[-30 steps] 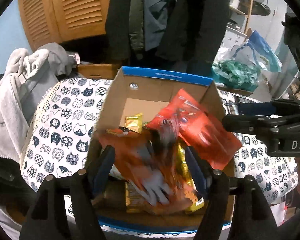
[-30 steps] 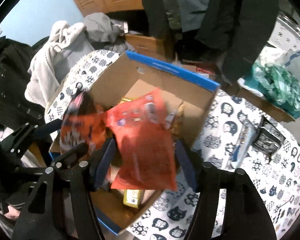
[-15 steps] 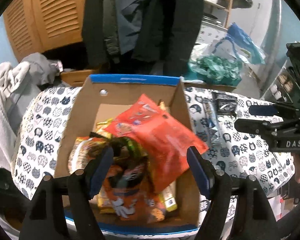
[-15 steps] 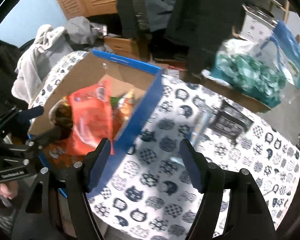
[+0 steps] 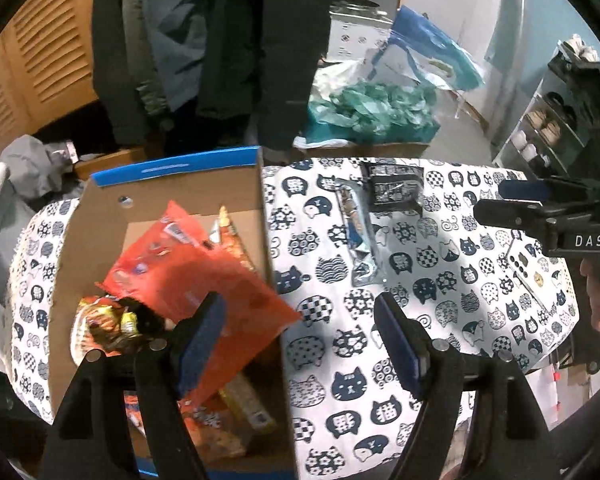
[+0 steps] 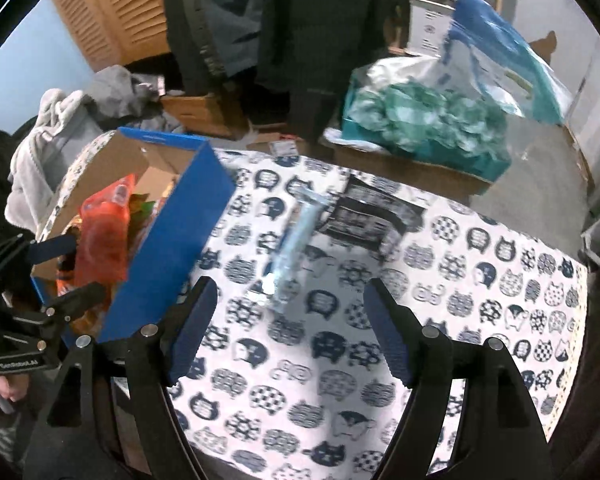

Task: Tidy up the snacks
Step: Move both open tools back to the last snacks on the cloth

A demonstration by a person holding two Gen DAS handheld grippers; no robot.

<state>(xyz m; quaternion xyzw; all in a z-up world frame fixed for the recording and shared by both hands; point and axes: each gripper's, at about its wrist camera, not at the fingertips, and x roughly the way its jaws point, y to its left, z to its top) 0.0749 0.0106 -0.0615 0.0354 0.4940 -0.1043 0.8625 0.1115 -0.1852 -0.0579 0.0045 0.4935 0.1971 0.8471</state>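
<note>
Above the table, two released tools beside a filled snack box.

In the left wrist view, the left tool [image 5: 300,344] was seen released and empty, over the rim of the cardboard box [image 5: 168,196]; a glossy orange packet [image 5: 196,280] overhung the wall and could be knocked out. In the right wrist view, the right tool [image 6: 290,330], its jaws just opened with nothing between them, was aimed at a slippery, clear, long wrapper [image 6: 296,248] beside a crinkled dark packet [image 6: 370,216] on the cat-print table [image 6: 480,320]; a thin film could be missed.

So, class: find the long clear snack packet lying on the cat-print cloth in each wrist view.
Left wrist: long clear snack packet, right of centre, beyond the cardboard box.
Right wrist: packet at centre, ahead of the open right gripper.
Shared landmark: black packet beside it.
</note>
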